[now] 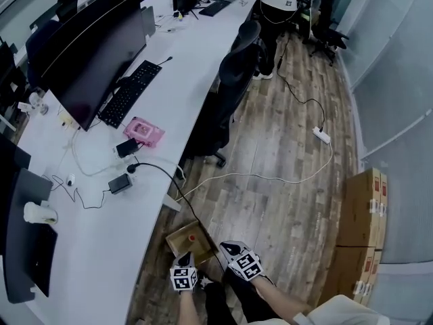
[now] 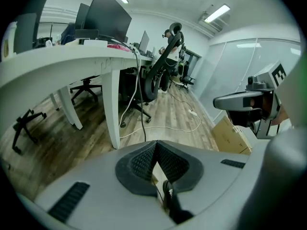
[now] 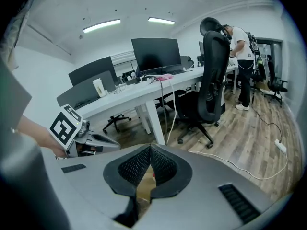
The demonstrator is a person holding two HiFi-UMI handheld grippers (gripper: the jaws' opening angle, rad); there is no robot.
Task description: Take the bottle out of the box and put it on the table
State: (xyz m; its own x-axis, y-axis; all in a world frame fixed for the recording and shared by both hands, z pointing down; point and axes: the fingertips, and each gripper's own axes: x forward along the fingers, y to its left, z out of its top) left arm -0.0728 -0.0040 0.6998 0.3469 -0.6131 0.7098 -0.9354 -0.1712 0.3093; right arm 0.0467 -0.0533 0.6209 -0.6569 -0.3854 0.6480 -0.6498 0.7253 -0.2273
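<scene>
A small open cardboard box (image 1: 183,235) stands on the wood floor beside the white desk, and a red-capped bottle (image 1: 192,237) sits inside it. Both grippers hover just in front of the box in the head view: my left gripper (image 1: 186,258) at its near left corner, my right gripper (image 1: 227,248) at its near right side. In the left gripper view the left gripper (image 2: 156,143) has its tips together with nothing between them. The right gripper (image 3: 150,146) is likewise shut and empty, with the box (image 3: 142,186) and the bottle's red cap (image 3: 154,175) showing below its pads.
The long white desk (image 1: 196,59) carries monitors, a keyboard (image 1: 130,92) and a pink pack (image 1: 143,131). A black cable (image 1: 169,181) drops from it toward the box. An office chair (image 1: 226,97), a power strip (image 1: 321,135) and stacked cartons (image 1: 365,235) stand nearby. A person stands far off.
</scene>
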